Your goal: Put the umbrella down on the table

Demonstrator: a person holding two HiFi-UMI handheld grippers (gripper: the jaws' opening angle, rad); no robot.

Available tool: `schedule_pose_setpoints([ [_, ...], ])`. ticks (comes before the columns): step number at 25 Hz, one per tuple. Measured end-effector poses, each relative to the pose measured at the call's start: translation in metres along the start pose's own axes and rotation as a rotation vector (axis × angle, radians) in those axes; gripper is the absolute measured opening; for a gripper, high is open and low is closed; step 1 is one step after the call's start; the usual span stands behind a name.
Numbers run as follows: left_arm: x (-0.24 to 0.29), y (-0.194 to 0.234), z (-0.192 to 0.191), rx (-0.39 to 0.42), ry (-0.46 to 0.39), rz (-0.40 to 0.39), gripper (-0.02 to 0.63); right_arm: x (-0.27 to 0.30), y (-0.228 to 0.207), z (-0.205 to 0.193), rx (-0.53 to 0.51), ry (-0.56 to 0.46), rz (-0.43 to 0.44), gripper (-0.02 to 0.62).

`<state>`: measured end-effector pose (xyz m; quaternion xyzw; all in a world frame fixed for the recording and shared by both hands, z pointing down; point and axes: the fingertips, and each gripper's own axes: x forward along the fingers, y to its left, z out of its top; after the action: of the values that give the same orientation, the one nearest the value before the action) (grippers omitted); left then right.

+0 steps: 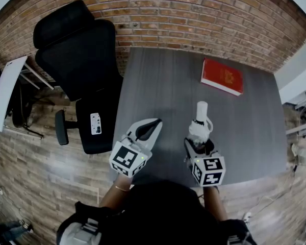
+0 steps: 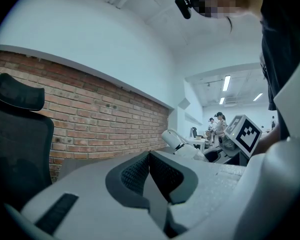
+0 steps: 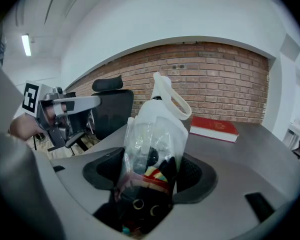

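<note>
Umbrella [image 3: 155, 134], folded and sleeved in clear plastic, sits between the jaws of the right gripper [image 3: 151, 181], which are clamped on its lower body; the white looped handle points away from the gripper. It is over the near part of the grey table [image 1: 163, 86]; contact with the tabletop cannot be determined. Left gripper [image 2: 150, 159]: jaws pressed together, nothing between them. A red book [image 1: 222, 76] lies flat at the table's far right

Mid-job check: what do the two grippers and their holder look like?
Both the left gripper and right gripper have pale grey shells with dark textured pads, each carrying a cube of black-and-white square markers. The person wears a dark top.
</note>
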<state>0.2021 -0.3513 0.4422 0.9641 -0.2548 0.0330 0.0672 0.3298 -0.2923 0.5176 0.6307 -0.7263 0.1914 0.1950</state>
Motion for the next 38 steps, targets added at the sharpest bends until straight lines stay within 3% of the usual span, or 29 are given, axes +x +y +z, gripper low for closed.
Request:
schedule_pose_setpoints([
  [21, -0.016, 0.063, -0.022, -0.064, 0.012, 0.104, 0.005, 0.063, 0.013, -0.037, 0.006, 0.141, 0.047, 0.291],
  [38, -0.018, 0.077, -0.033, -0.09, 0.018, 0.143, 0.005, 0.092, 0.013, -0.067, 0.052, 0.244, 0.088, 0.291],
])
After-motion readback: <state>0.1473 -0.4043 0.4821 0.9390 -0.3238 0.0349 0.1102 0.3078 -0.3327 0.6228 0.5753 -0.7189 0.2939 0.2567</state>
